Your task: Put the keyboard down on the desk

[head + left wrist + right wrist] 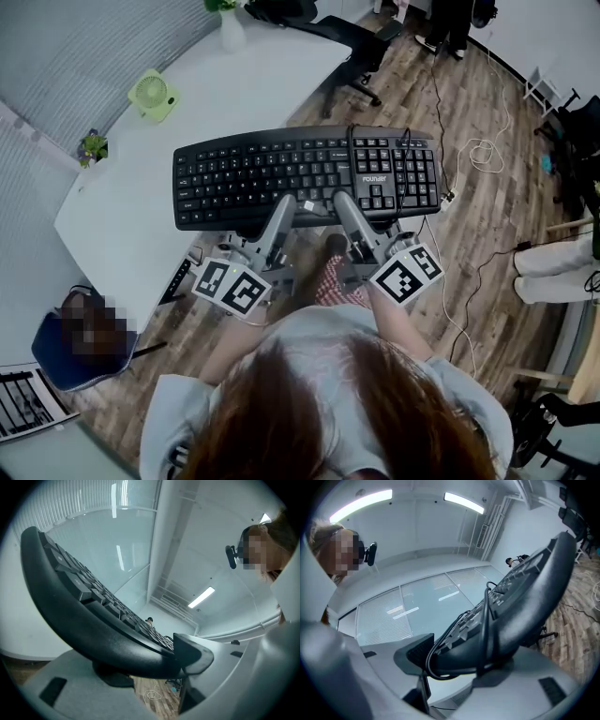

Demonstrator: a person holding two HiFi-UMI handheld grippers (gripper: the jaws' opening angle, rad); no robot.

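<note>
Black keyboard (305,173), keys up, long axis left-right (number pad rightward)

keyboard (307,175): matt black plastic | desk (225,103): smooth white | floor (487,234): wood

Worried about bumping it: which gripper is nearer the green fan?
Left. The left gripper clamps the keyboard, fan beyond to its left; the right gripper clamps farther right.

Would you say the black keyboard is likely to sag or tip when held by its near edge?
Probably stiff: the keyboard spans level past the left gripper and right gripper without sagging. Gripped only along its near edge, it may tip away.
</note>
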